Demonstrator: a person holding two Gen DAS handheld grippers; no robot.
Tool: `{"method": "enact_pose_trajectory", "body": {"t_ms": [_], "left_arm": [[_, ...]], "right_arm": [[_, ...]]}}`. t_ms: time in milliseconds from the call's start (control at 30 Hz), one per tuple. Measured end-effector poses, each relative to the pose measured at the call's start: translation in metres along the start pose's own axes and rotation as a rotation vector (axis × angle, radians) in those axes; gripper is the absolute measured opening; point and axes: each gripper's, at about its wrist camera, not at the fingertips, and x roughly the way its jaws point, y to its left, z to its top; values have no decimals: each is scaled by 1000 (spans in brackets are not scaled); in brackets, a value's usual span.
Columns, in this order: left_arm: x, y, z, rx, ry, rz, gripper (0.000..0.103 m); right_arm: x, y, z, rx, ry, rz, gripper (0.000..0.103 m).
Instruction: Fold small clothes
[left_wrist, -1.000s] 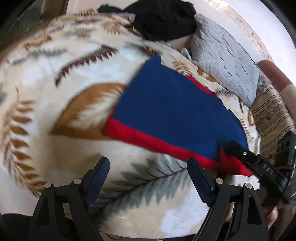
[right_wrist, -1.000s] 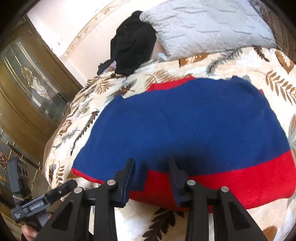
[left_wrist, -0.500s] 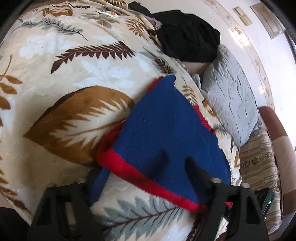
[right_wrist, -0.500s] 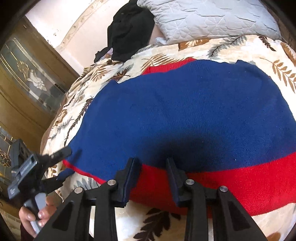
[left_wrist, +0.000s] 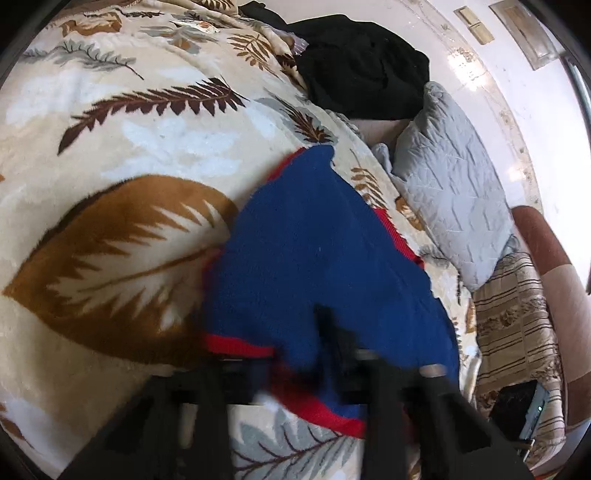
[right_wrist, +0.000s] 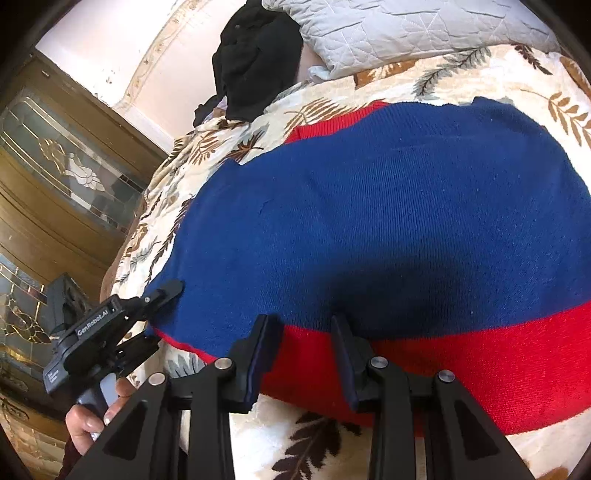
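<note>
Since a second ago my left gripper (left_wrist: 295, 354) has come in from the bare blanket onto the near left corner of the sweater (right_wrist: 388, 229), and that corner has lifted off the blanket (left_wrist: 129, 140). My own left view is smeared with motion, but from the right wrist I can see the left gripper (right_wrist: 155, 314) with one finger over the blue cloth and one under the red hem, its jaws pinching that corner. My left hand (right_wrist: 92, 413) grips its handle below.

My right gripper (right_wrist: 299, 354) has crept a little further up the sweater's near edge. Its jaws are partly spread, with the red hem band between them; I cannot tell whether the pads actually touch the cloth.

The sweater lies spread on the leaf-patterned blanket covering the bed, blue body uppermost, red hem nearest me, a strip of red showing at its far edge. Beyond the sweater's far edge sit a grey quilted pillow (right_wrist: 406, 29) and a heap of black clothing (right_wrist: 255, 55). To the sweater's left stands a wooden cabinet (right_wrist: 62, 177) with patterned glass.
</note>
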Motion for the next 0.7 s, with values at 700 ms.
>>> {"method": "enact_pose_trajectory", "body": {"t_ms": [700], "left_arm": [[16,-241,-94,779,57,-101,15]], "right_arm": [[-130,-127,33,478,-322,297,51]]}}
